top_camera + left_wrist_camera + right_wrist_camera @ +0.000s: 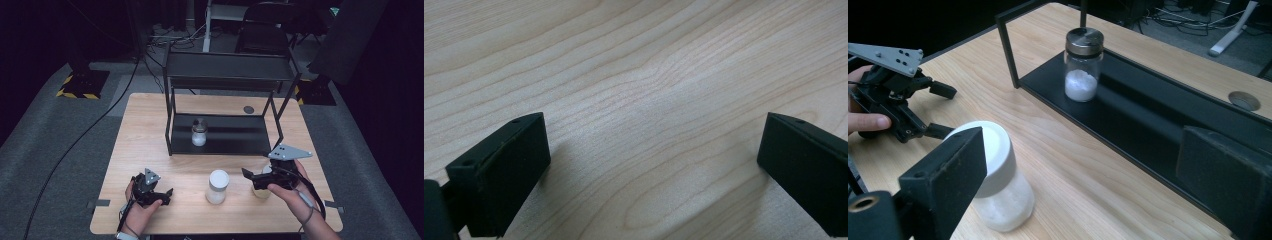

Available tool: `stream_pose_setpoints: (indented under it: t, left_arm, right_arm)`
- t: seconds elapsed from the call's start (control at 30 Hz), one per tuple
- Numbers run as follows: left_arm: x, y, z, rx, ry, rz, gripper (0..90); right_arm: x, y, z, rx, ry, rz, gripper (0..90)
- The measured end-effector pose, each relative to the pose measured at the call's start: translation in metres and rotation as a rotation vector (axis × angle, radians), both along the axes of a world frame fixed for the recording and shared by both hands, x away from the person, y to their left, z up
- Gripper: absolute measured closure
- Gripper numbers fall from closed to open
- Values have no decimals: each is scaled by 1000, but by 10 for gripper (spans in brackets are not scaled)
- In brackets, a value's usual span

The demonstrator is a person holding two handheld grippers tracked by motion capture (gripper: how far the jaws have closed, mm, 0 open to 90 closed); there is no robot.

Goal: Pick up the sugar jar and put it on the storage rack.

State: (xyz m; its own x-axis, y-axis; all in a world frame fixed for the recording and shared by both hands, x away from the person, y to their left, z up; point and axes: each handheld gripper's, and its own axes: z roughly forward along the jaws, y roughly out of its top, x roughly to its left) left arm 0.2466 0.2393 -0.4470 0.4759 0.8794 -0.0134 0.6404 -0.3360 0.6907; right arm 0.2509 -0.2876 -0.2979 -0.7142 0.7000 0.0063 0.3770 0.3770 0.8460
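right gripper (248, 176) jaws wide, nearing white-lidded clear jar of white powder (217, 186) at table front centre; looks smooth, slippery, breakable: grip around body under lid. left gripper (168, 196) jaws spread, empty.

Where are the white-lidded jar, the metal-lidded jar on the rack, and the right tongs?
white-lidded jar (218, 179): high view, on its white lid.
metal-lidded jar (1082, 70): right gripper view, on its glass body above the white powder.
right tongs (1088, 185): right gripper view, midway between its open jaw tips.
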Motion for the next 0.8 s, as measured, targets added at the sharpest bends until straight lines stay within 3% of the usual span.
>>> stream_pose_setpoints:
  t: [0.8]
  left_arm:
    - [0,0,0,-2,0,-2,6]
  right_arm:
    - [4,43,-10,24,4,62,55]
